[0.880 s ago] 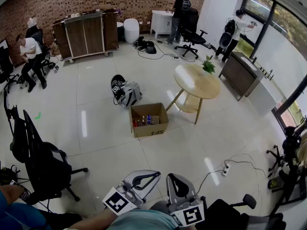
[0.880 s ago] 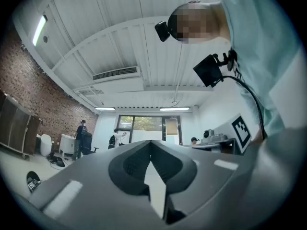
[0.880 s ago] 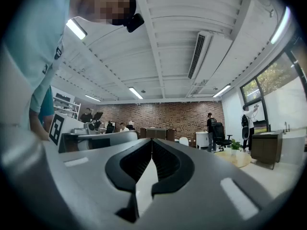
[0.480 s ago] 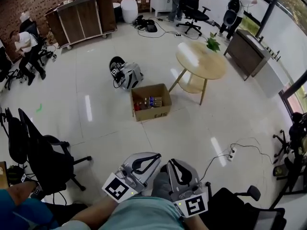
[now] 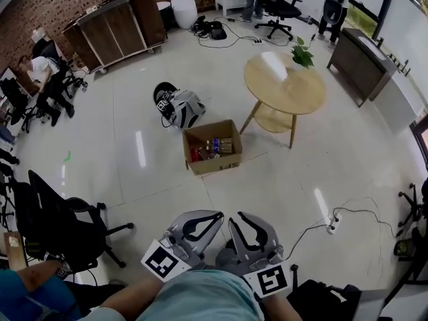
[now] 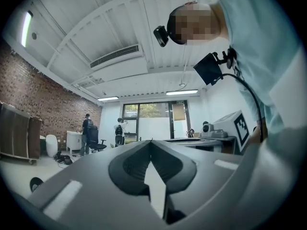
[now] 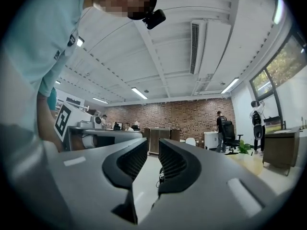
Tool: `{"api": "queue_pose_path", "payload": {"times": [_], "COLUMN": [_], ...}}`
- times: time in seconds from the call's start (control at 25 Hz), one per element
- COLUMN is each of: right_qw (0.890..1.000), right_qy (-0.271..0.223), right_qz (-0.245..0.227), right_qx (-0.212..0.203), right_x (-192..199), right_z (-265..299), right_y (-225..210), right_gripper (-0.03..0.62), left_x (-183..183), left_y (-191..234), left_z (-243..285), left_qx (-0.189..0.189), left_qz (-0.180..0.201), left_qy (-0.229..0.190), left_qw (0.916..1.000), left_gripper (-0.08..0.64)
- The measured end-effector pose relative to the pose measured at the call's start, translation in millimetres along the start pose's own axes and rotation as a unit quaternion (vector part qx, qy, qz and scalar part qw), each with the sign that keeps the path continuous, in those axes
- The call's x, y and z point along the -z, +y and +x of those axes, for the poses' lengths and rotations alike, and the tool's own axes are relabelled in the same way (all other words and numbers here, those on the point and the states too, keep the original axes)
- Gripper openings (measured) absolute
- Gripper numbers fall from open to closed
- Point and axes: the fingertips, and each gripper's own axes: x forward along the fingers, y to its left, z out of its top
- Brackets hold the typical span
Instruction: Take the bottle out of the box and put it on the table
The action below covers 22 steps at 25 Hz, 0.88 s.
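An open cardboard box stands on the pale tiled floor, with several bottles lying in it. Just beyond it to the right is the round wooden table. Both grippers are held close to the person's body at the bottom of the head view, well short of the box. My left gripper is shut, its tips touching and nothing between them. A narrow gap shows between the jaws of my right gripper, and nothing is in it.
A black office chair stands at the left, and a grey pack with a marker cube lies behind the box. A power strip with cable trails at the right. A potted plant sits on the table's far edge. People work at the back.
The head view has tipped and shifted, so the box and the table sit higher and further right in it. Both grippers show higher in the view, still side by side.
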Motion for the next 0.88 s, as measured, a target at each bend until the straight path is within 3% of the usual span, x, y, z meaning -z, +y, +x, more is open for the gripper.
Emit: {"api": "queue_pose_path", "payload": {"times": [0.16,0.44,0.64,0.88], "right_qw": [1.0,0.999,0.998,0.996], "right_qy": [-0.006,0.004,0.02,0.047], "right_qz": [0.008,0.008,-0.004,-0.018], "right_qx": [-0.011,-0.046,-0.057,-0.072], "right_x": [2.7,6.9,13.5,20.9], "right_z": [15.7,81.4,150.0,255.3], "right_y": [-41.7,-77.5,-98.7,-110.7], "right_gripper": [0.069,0.083,0.083,0.083], "left_x": [5.5,8.8,18.5,15.6], "left_y": [23.4,90.5,163.9,264.1], "left_z": [36.6,75.2,89.0,90.8], "left_qx": [-0.013,-0.033,-0.038,-0.031], "left_qz": [-0.011,-0.001,-0.008,0.025], "left_qy": [0.008,0.003,-0.014,0.001], "left_qw": [0.9998,0.9995,0.9992,0.9992], "left_gripper": [0.012,0.021,0.04,0.066]}}
